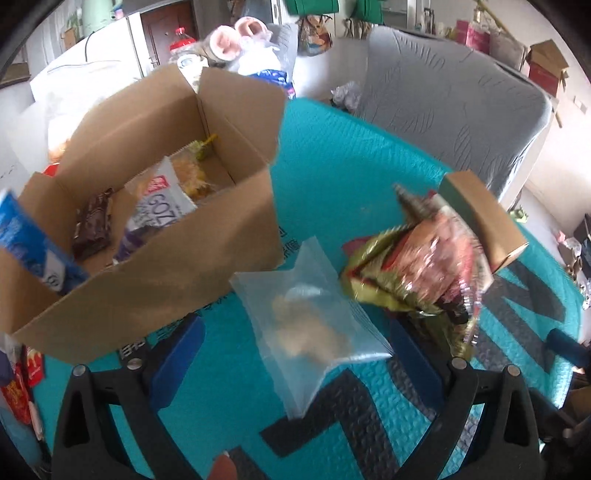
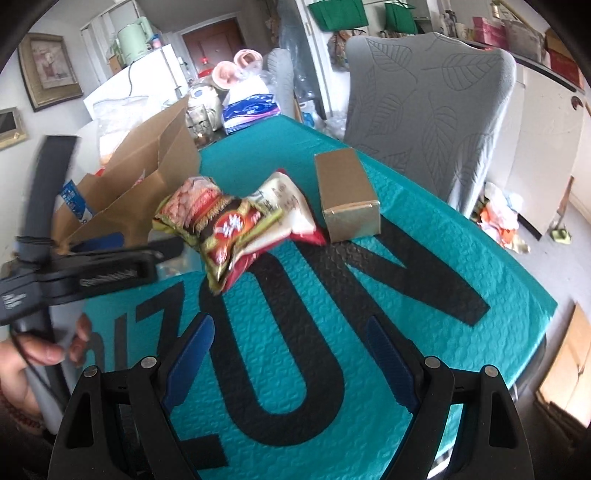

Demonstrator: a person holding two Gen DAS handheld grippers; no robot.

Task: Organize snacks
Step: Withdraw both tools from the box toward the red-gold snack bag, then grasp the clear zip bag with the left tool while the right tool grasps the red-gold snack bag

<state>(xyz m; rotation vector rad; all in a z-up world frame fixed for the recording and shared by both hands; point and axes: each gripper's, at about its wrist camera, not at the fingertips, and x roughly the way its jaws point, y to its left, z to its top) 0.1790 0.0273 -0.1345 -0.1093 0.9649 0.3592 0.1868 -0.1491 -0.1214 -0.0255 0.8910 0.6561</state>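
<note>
Tools, left (image 1: pixel 291 365) and right (image 2: pixel 290 363), gape wide (empty) over bare teal mat (image 2: pixel 424 295).

Teal mat (image 2: pixel 424 221) with black letters covers table. Grey leaf-pattern chair (image 2: pixel 436 110) at 1 o'clock, behind far table edge. White fridge (image 2: pixel 147 74) at 11 o'clock, mint kettle (image 2: pixel 133 37) on top. Framed picture (image 2: pixel 50 70) on wall at 10 o'clock. Green bags (image 2: pixel 338 13) hang at 12 o'clock.
</note>
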